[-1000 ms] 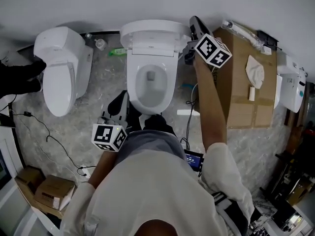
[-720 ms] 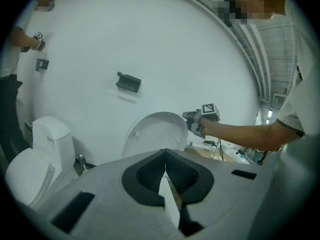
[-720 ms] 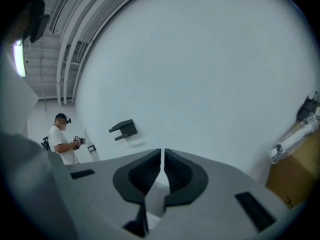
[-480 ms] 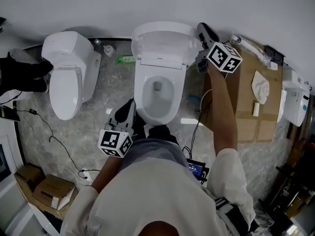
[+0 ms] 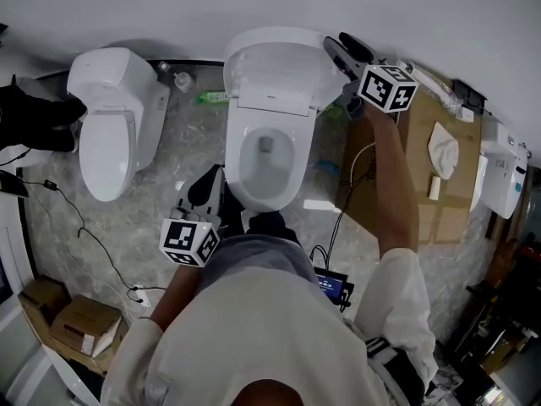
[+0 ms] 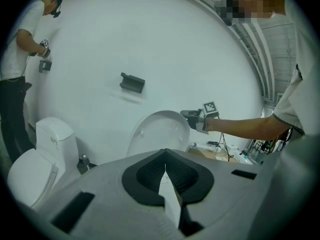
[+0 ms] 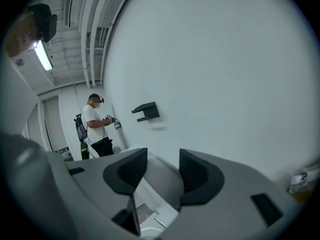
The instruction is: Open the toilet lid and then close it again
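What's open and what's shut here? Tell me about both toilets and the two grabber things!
middle toilet lid: up, open, leaning back toward the wall.
middle toilet seat: down on the bowl.
left toilet lid: down, closed.
right gripper: jaws opening, with the middle toilet lid's edge between them, not squeezed.
left gripper: shut, holding nothing.

White toilet lid [image 5: 279, 64] — raised upright — bowl [image 5: 265, 155] exposed.

Head view looks steeply down; gripper views share the wall bracket [image 6: 132, 82].
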